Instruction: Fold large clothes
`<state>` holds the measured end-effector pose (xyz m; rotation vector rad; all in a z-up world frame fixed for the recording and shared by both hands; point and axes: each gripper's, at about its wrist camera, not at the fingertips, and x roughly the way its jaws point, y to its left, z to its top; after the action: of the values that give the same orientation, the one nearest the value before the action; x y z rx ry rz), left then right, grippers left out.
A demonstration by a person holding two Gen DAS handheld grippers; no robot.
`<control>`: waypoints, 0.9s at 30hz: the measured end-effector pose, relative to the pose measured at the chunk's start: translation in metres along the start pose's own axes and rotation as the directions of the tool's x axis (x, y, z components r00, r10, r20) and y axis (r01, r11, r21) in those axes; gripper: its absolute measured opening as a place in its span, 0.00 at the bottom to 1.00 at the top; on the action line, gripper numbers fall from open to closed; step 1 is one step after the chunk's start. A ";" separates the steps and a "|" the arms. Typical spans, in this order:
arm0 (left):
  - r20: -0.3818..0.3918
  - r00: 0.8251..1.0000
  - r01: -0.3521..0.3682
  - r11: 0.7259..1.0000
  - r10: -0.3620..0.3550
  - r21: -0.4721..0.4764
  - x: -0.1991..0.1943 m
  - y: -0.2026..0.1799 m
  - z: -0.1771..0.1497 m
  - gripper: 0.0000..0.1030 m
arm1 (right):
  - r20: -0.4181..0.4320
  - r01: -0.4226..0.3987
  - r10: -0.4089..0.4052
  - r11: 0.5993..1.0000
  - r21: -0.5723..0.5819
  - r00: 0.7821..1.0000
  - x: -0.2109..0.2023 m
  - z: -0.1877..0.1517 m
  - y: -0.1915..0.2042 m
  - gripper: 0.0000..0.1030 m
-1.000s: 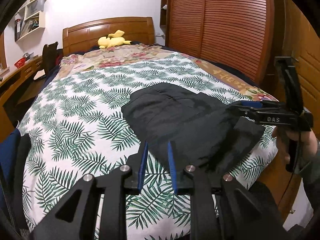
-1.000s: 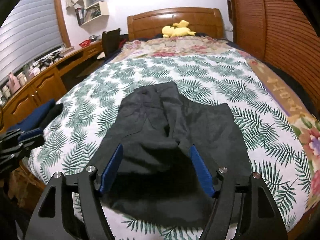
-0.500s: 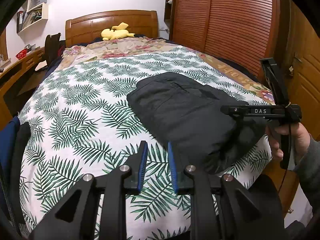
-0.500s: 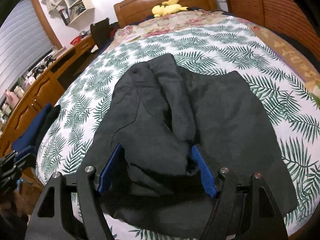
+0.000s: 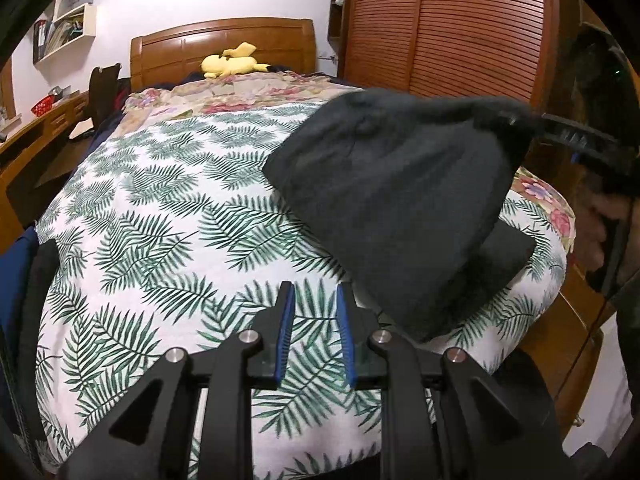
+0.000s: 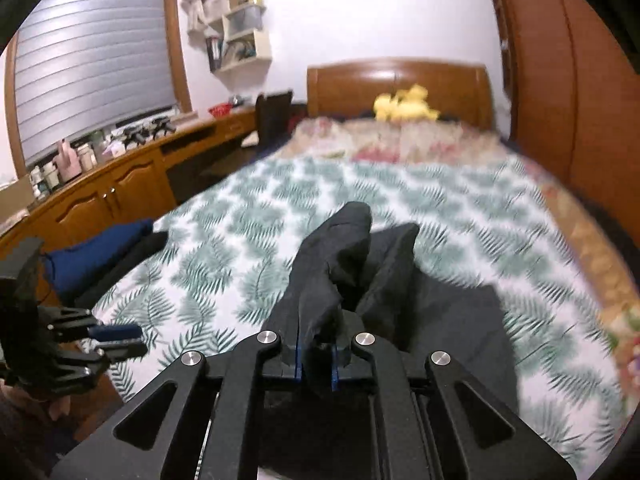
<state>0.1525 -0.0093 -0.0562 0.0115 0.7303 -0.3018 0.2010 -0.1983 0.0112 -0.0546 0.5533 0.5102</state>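
A dark grey garment (image 5: 400,200) lies on the right side of the leaf-print bed cover (image 5: 160,220), with its near part lifted into the air. My right gripper (image 6: 315,354) is shut on a bunched edge of the garment (image 6: 340,264) and holds it above the bed; it shows at the right of the left wrist view (image 5: 576,140). My left gripper (image 5: 316,320) is a little open and empty, above the cover just left of the garment; it shows at the left of the right wrist view (image 6: 116,338).
A yellow plush toy (image 5: 232,65) lies by the wooden headboard (image 5: 224,44). A folded blue and black pile (image 6: 92,260) sits at the bed's left edge. A wooden desk and cabinets (image 6: 120,188) run along the left; a wardrobe (image 5: 440,28) stands on the right.
My right gripper has closed on the garment's near edge and raised it off the bed. My left gripper has stayed a little open and empty.
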 end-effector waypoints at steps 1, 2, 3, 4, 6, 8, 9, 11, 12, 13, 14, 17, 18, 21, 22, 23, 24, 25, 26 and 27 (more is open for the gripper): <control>0.002 1.000 0.001 1.000 -0.001 0.005 -0.001 -0.004 0.001 0.18 | 0.040 0.042 -0.042 0.999 -0.001 0.998 -0.020 0.002 -0.011 0.06; 0.006 1.000 0.003 1.000 -0.003 0.011 -0.002 -0.009 0.003 0.18 | 0.057 0.074 -0.075 0.997 0.013 0.996 -0.032 0.001 -0.022 0.06; 0.009 1.000 0.005 1.000 -0.005 0.016 -0.003 -0.011 0.004 0.18 | 0.057 0.091 -0.093 0.995 0.028 0.994 -0.038 -0.002 -0.031 0.05; 0.012 1.000 0.004 1.000 -0.004 0.024 -0.004 -0.016 0.006 0.18 | 0.050 0.124 -0.126 0.991 0.044 0.991 -0.044 -0.007 -0.043 0.05; 0.021 1.000 0.001 0.999 -0.002 0.042 -0.008 -0.026 0.009 0.18 | 0.039 0.165 -0.167 0.984 0.061 0.985 -0.048 -0.015 -0.056 0.05; 0.024 1.000 -0.005 0.999 0.003 0.052 -0.012 -0.036 0.010 0.18 | -0.003 0.224 -0.224 0.971 0.081 0.975 -0.048 -0.032 -0.075 0.06; 0.026 1.000 -0.008 0.998 0.006 0.056 -0.014 -0.039 0.011 0.18 | -0.036 0.260 -0.258 0.962 0.080 0.965 -0.045 -0.043 -0.083 0.06; 0.032 0.999 -0.017 0.998 0.015 0.063 -0.020 -0.047 0.010 0.19 | -0.101 0.289 -0.277 0.948 0.134 0.956 -0.042 -0.075 -0.108 0.06; 0.035 0.999 -0.023 0.998 0.021 0.067 -0.023 -0.050 0.010 0.19 | -0.110 0.292 -0.278 0.945 0.146 0.954 -0.042 -0.083 -0.113 0.05; 0.036 0.999 -0.028 0.997 0.025 0.068 -0.025 -0.053 0.010 0.19 | -0.118 0.295 -0.279 0.942 0.158 0.953 -0.042 -0.093 -0.119 0.05; 0.035 0.999 -0.032 0.997 0.030 0.069 -0.027 -0.057 0.009 0.19 | -0.121 0.296 -0.278 0.941 0.163 0.953 -0.043 -0.098 -0.121 0.05; 0.035 0.999 -0.039 0.997 0.037 0.065 -0.028 -0.062 0.006 0.19 | -0.113 0.310 -0.295 0.939 0.152 0.949 -0.048 -0.109 -0.123 0.05; 0.034 0.999 -0.038 0.997 0.036 0.064 -0.028 -0.064 0.005 0.20 | -0.106 0.321 -0.307 0.935 0.149 0.946 -0.051 -0.111 -0.124 0.05; 0.023 1.000 -0.019 0.998 0.018 0.056 -0.022 -0.067 0.004 0.20 | -0.121 0.335 -0.318 0.928 0.164 0.940 -0.055 -0.117 -0.131 0.05; 0.023 1.000 -0.013 0.998 0.012 0.055 -0.020 -0.068 0.004 0.21 | -0.133 0.339 -0.319 0.925 0.172 0.938 -0.056 -0.120 -0.134 0.05; 0.023 1.000 -0.009 0.998 0.007 0.054 -0.019 -0.069 0.004 0.21 | -0.143 0.338 -0.316 0.925 0.175 0.938 -0.056 -0.122 -0.136 0.05; 0.025 1.000 -0.002 0.998 0.001 0.055 -0.017 -0.070 0.004 0.21 | -0.153 0.337 -0.313 0.927 0.166 0.937 -0.056 -0.123 -0.136 0.05; 0.029 1.000 0.003 0.998 -0.005 0.057 -0.015 -0.070 0.004 0.21 | -0.157 0.338 -0.314 0.928 0.155 0.936 -0.056 -0.123 -0.136 0.05; 0.031 0.999 0.005 0.998 -0.007 0.058 -0.013 -0.070 0.005 0.21 | -0.165 0.338 -0.314 0.930 0.142 0.935 -0.054 -0.123 -0.135 0.06; 0.029 1.000 0.007 0.998 -0.009 0.058 -0.011 -0.071 0.005 0.21 | -0.175 0.340 -0.314 0.930 0.142 0.933 -0.054 -0.123 -0.134 0.06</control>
<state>0.1279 -0.0750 -0.0383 0.0587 0.6927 -0.3302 0.1657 -0.3625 -0.0778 -0.0218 0.7180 0.1305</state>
